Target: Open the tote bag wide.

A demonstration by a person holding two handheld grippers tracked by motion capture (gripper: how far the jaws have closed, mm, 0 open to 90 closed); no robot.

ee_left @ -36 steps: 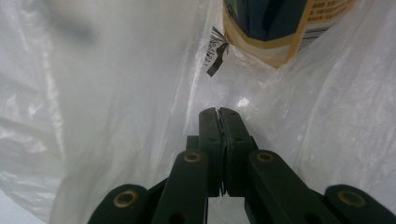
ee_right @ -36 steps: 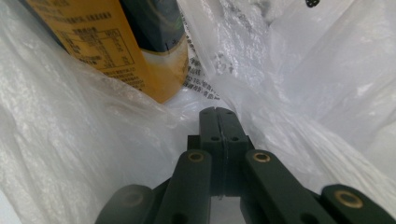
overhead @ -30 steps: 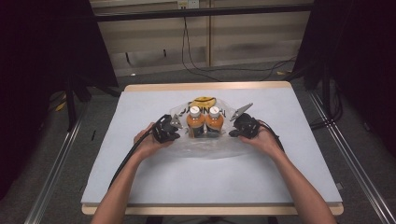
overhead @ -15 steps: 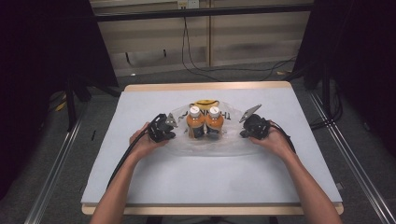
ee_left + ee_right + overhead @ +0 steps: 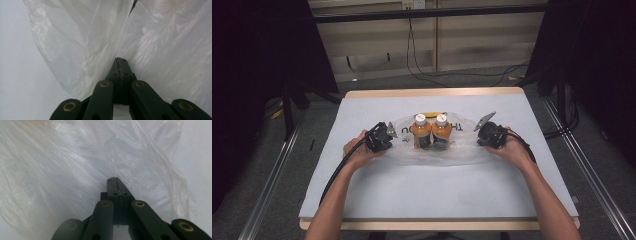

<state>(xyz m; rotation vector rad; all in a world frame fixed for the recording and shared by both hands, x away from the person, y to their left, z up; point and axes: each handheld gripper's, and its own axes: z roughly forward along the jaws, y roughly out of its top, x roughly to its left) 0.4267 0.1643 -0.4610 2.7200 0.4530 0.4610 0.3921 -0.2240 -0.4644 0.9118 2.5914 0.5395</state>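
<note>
Two orange bottles [image 5: 432, 131] lie in the crinkled clear plastic bag [image 5: 462, 150] we pinch with left gripper [image 5: 387, 136] and right gripper [image 5: 482, 134], jaws pressed together.

The bag [image 5: 462, 145] is thin clear plastic film, glossy and wrinkled; the two bottles [image 5: 432, 131] look like smooth plastic with white caps; the table [image 5: 432, 190] has a matt white top and a pale wood edge; the gripper links [image 5: 102, 100] are matt black with brass-coloured rivets.
</note>
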